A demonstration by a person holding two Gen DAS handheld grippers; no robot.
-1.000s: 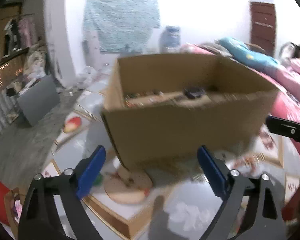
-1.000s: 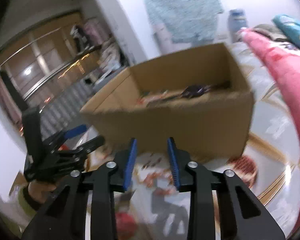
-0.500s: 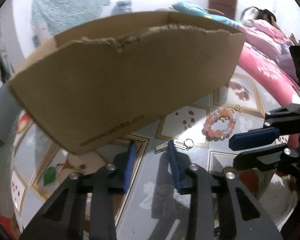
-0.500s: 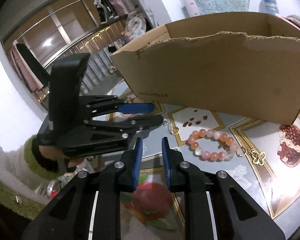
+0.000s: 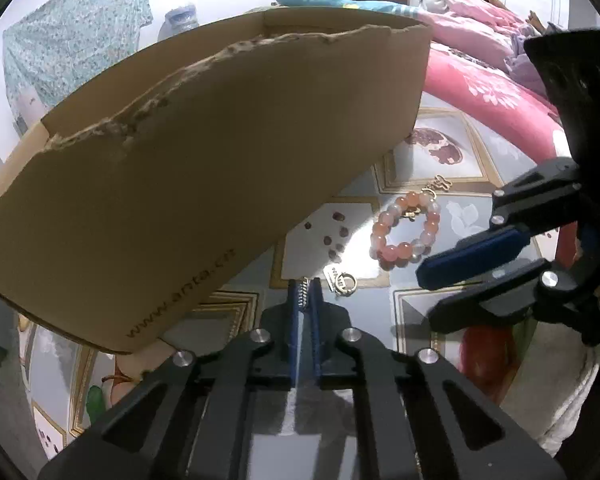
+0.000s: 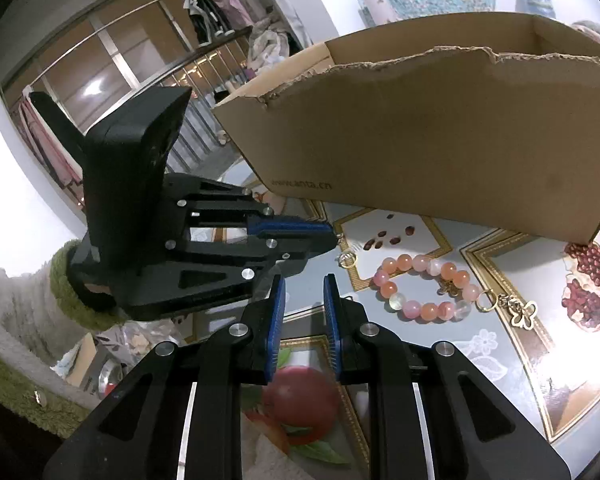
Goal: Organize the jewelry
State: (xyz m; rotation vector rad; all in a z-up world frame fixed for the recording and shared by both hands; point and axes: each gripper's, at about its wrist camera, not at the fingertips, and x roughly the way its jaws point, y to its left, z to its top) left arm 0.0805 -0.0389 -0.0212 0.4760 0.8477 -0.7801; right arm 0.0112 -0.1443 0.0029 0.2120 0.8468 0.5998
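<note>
- Jewelry lay on the fruit-patterned tabletop (image 6: pixel 500 364) in front of a cardboard box (image 6: pixel 440 136): a pink and orange bead bracelet (image 6: pixel 422 288) with a gold butterfly charm (image 6: pixel 522 314), and just beside it a small silver chain piece (image 5: pixel 305 294) ending in a gold ring (image 5: pixel 346 283).
- Box contents could not be seen; only its outer wall, with a torn top edge and printed web address, faced both cameras.
- Left gripper (image 5: pixel 305 292) pointed steeply down, its blue pads pressed together on the silver chain piece, the ring end poking out past the tips.
- Right gripper (image 6: pixel 304 300) hovered close by the bracelet, its jaws narrowly parted with nothing between them.
- A hand in a fuzzy white sleeve with a green cuff (image 6: pixel 66 292) held the left tool.
</note>
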